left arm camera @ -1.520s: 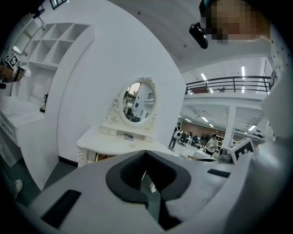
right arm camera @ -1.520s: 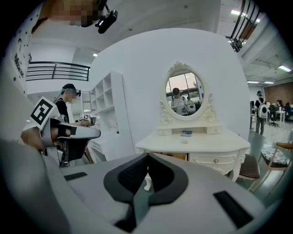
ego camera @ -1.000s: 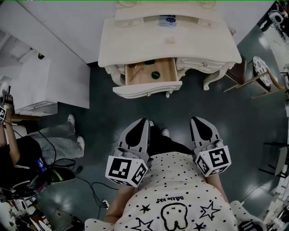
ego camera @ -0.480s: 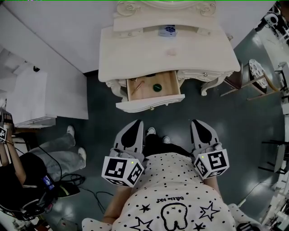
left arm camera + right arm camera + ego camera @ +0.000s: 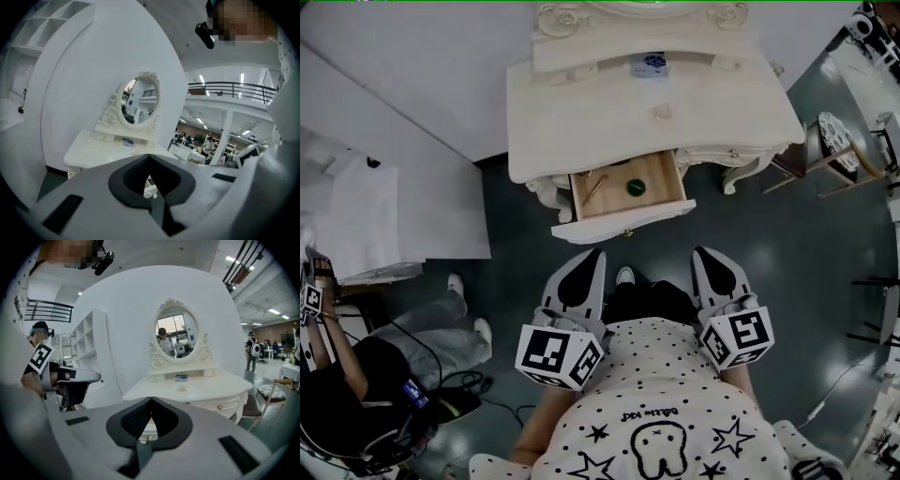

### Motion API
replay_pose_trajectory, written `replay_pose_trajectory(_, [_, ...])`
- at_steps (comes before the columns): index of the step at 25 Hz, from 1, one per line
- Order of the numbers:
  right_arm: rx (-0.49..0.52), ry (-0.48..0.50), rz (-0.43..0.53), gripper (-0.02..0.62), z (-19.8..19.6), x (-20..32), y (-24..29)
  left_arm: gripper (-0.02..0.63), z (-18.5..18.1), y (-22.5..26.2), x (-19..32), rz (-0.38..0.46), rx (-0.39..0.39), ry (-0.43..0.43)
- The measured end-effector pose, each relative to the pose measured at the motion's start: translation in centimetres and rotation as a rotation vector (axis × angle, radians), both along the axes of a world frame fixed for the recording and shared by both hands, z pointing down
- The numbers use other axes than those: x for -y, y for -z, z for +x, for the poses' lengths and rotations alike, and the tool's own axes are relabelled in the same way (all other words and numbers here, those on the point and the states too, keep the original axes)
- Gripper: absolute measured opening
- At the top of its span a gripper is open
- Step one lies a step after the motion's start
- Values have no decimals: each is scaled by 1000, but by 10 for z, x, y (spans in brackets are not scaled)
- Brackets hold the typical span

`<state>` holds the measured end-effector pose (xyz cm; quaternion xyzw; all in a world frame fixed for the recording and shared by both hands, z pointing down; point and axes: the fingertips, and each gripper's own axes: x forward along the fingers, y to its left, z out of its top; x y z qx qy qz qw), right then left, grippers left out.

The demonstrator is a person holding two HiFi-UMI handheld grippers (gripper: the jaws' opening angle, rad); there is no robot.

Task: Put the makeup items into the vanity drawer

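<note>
The white vanity [image 5: 581,122] stands ahead of me with its drawer [image 5: 623,222] pulled open. Inside the drawer lie a gold stick [image 5: 596,189] and a round green item [image 5: 636,187]. On the vanity top rest a small blue-and-white item [image 5: 652,63] and a small pale item [image 5: 663,112], the latter two also seen as the blue item [image 5: 181,378] and pale item [image 5: 182,387]. My left gripper [image 5: 592,255] and right gripper [image 5: 705,253] are held low near my body, well short of the drawer. Both are shut with nothing in them.
An oval mirror [image 5: 176,336] tops the vanity. A wooden chair [image 5: 825,155] stands to its right, a white shelf unit [image 5: 356,220] to its left. A seated person [image 5: 356,375] with a marked gripper and floor cables [image 5: 502,408] are at lower left.
The vanity and its open drawer have shifted slightly down and to the right in the head view. Both grippers stay shut and in about the same place.
</note>
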<state>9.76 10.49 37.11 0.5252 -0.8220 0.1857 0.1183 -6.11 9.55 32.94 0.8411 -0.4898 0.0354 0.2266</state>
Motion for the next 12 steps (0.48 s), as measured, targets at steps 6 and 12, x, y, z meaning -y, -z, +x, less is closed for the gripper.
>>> replay_pose_trajectory(6, [2, -1, -23, 9, -5, 5, -6, -3, -17, -5, 10, -6, 17, 33])
replay_pose_trajectory(12, [14, 14, -48, 9, 0, 18, -14, -3, -13, -9, 25, -16, 26, 48])
